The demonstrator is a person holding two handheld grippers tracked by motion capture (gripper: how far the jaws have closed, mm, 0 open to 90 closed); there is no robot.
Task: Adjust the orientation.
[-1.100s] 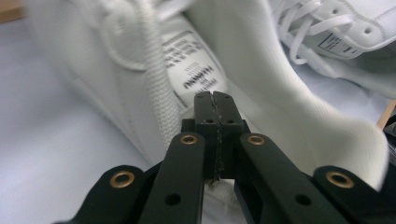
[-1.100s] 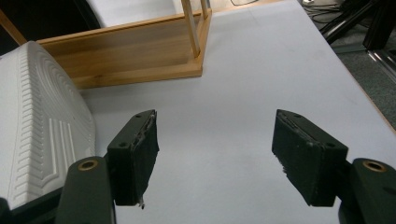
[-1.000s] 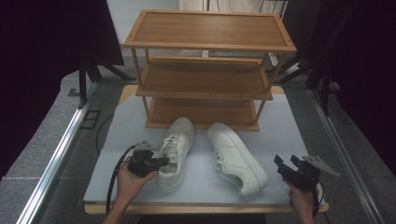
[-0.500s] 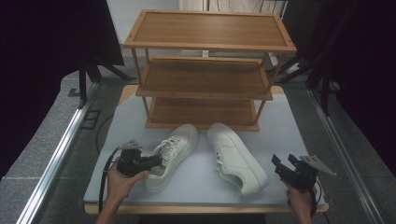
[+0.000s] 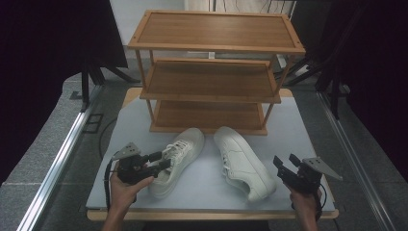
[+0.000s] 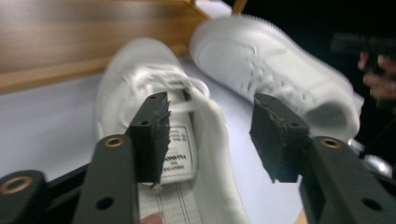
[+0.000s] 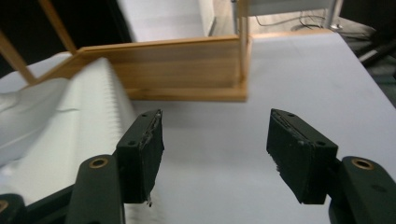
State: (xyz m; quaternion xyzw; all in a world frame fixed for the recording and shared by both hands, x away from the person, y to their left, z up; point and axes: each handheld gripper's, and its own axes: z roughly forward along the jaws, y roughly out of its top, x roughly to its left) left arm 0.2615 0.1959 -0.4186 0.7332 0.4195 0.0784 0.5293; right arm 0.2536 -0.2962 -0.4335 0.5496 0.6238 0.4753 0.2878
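While held low at the counter's [image 5: 202,185] near left corner, left hand-held gripper [image 5: 161,160] pointing at the heel of the left white shoe [image 5: 178,159], jaws just opened wide, one jaw inside the shoe's mouth, the other outside its collar, pads apart from it. Seen up close in the left gripper view: the printed insole label and the collar of the left white shoe [image 6: 154,93] between the pads. Further right, right white shoe [image 5: 243,161] lying toe toward the wooden rack [image 5: 211,43]. Far right, right hand-held gripper [image 5: 287,164] just beside that shoe's heel, jaws wide though lately narrowing slightly, nothing between them; in its own view, shoe sole edge [image 7: 70,116] just left of the left pad.
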